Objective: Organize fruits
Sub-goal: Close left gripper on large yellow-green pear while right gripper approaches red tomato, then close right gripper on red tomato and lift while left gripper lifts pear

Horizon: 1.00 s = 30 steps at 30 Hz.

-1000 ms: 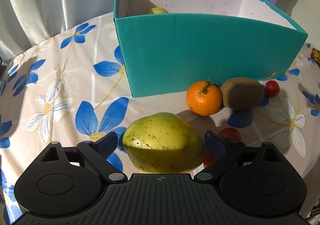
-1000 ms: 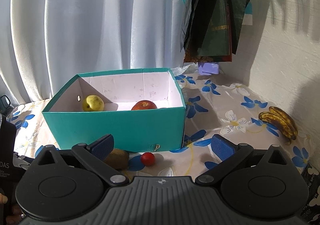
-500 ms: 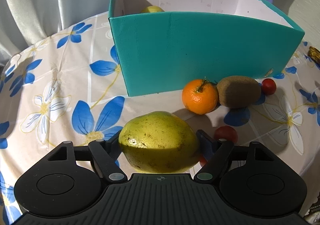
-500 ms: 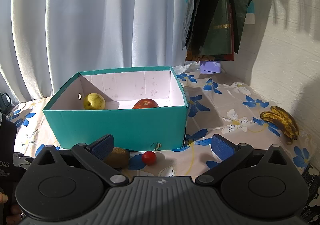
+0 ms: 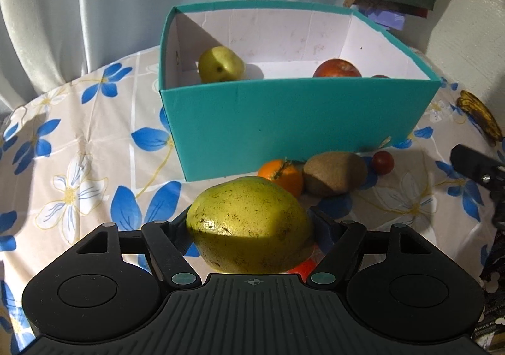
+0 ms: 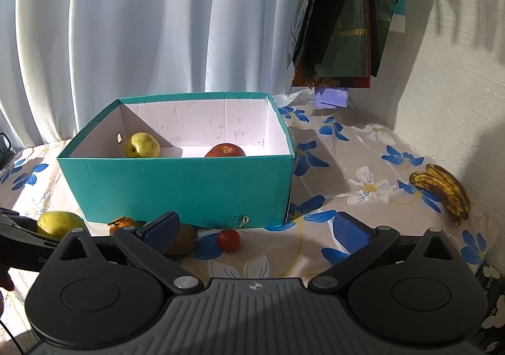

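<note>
My left gripper [image 5: 252, 228] is shut on a large yellow-green mango [image 5: 249, 224] and holds it above the table, in front of the teal box [image 5: 293, 121]. The box holds a yellow-green apple [image 5: 221, 64] and a red apple [image 5: 337, 68]. A tangerine [image 5: 282, 174], a kiwi [image 5: 335, 172] and a small red tomato [image 5: 382, 162] lie on the table before the box. My right gripper [image 6: 255, 232] is open and empty above the table's front edge. The mango [image 6: 60, 223] also shows at the left of the right wrist view.
Dark-spotted bananas [image 6: 442, 189] lie at the table's right edge. The round table has a floral cloth [image 5: 79, 146]. A curtain [image 6: 157, 23] hangs behind, and dark bags [image 6: 344, 14] hang on the wall at the back right. Another red fruit [image 5: 304, 266] lies under the mango.
My left gripper closed on the mango and lifted it, so the box's inside now shows. My right gripper has risen slightly.
</note>
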Motion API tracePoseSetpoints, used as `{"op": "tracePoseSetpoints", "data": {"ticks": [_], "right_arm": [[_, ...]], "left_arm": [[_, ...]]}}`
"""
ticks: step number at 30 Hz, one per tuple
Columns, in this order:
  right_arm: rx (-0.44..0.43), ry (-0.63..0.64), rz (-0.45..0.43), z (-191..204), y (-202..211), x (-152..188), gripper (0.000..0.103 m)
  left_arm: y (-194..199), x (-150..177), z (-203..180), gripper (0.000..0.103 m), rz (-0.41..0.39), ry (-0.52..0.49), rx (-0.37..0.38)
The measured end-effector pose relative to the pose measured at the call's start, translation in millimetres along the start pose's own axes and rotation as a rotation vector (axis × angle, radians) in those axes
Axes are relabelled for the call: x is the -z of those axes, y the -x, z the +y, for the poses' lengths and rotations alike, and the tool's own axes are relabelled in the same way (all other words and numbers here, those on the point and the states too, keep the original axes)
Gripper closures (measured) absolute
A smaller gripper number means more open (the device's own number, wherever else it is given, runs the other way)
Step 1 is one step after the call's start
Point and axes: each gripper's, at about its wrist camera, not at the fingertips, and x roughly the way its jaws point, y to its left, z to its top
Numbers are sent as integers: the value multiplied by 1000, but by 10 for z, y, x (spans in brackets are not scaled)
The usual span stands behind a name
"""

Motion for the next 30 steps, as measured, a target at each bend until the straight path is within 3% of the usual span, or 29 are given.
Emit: {"op": "tracePoseSetpoints", "data": {"ticks": [8, 10, 17, 30], "right_arm": [[35, 6, 37, -20, -140, 58, 6], [41, 23, 41, 6, -201, 84, 11], [30, 37, 107, 56, -541, 194, 46], [-49, 54, 172, 161, -1002, 228, 66]], "left_arm": [[209, -61, -19, 25, -28, -2, 21], [244, -67, -17, 25, -32, -4, 24], [348, -71, -14, 25, -53, -10, 34], [348, -97, -27, 25, -44, 0, 13]]}}
